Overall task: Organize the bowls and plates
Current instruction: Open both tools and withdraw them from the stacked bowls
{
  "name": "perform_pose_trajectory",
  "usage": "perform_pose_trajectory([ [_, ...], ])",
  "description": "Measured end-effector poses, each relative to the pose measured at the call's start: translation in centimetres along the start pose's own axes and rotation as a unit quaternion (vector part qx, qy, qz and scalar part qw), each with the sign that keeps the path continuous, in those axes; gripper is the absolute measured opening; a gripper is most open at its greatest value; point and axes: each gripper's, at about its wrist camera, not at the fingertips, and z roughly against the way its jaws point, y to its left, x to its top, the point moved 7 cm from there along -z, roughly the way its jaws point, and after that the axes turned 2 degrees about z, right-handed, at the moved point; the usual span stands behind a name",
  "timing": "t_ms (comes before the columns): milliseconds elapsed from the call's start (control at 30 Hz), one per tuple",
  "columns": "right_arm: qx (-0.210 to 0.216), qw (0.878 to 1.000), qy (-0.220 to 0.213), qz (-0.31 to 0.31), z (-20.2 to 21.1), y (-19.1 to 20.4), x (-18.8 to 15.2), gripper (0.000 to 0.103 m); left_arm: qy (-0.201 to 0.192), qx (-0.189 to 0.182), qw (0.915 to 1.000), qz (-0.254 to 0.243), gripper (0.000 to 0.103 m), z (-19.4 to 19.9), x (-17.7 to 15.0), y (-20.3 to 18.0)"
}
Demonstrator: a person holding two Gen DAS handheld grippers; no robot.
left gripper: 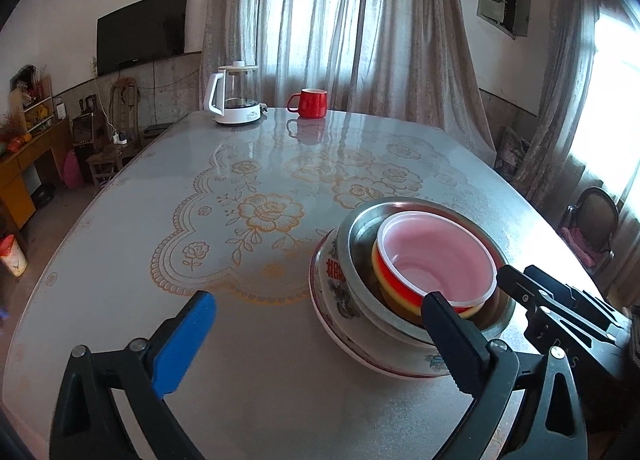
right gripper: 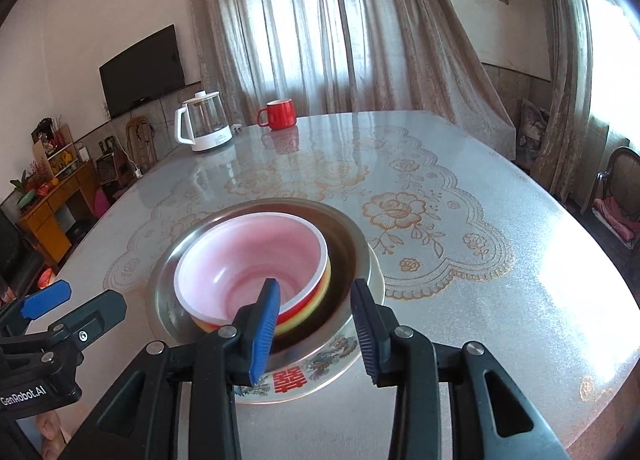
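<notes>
Bowls [right gripper: 248, 268] sit nested, right gripper [right gripper: 316, 324] half-spread straddling the rim at 6 o'clock; left-wrist view alone shows left gripper [left gripper: 316, 320] spread wide.

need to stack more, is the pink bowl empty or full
Empty: the pink bowl shows a bare inside down to its bottom, nested upright in the metal bowl.

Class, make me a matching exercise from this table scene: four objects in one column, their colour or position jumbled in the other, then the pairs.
1. mug
2. kettle
3. plastic bowl
4. metal bowl

A. white base, far left edge of the table
B. red, beside the kettle
C. silver, holds the plastic bowl
D. pink inside, top of the stack

Pairs: 1-B, 2-A, 3-D, 4-C
</notes>
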Motion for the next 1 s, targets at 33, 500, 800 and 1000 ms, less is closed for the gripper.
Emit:
perform_pose_trajectory([
  [33, -0.001, 1.0, -0.001, 0.001, 0.14, 0.09, 0.0, 0.037, -0.002, 0.002, 1.0, 0.0, 0.103, 0.13, 0.01, 0.03],
  [500, 0.002, 1.0, -0.002, 0.002, 0.3, 0.47, 0.01, 0.038, -0.007, 0.029, 0.9995, 0.005, 0.103, 0.42, -0.02, 0.43],
  [800, 0.002, 1.0, -0.003, 0.003, 0.25, 0.64, 0.17, 0.038, -0.013, 0.032, 0.9994, 0.008, 0.103, 0.68, 0.1, 0.61],
  [1000, 0.001, 1.0, -0.002, 0.003, 0.22, 0.61, 0.22, 0.038, -0.011, 0.027, 0.9995, 0.009, 0.103, 0.67, 0.11, 0.59],
])
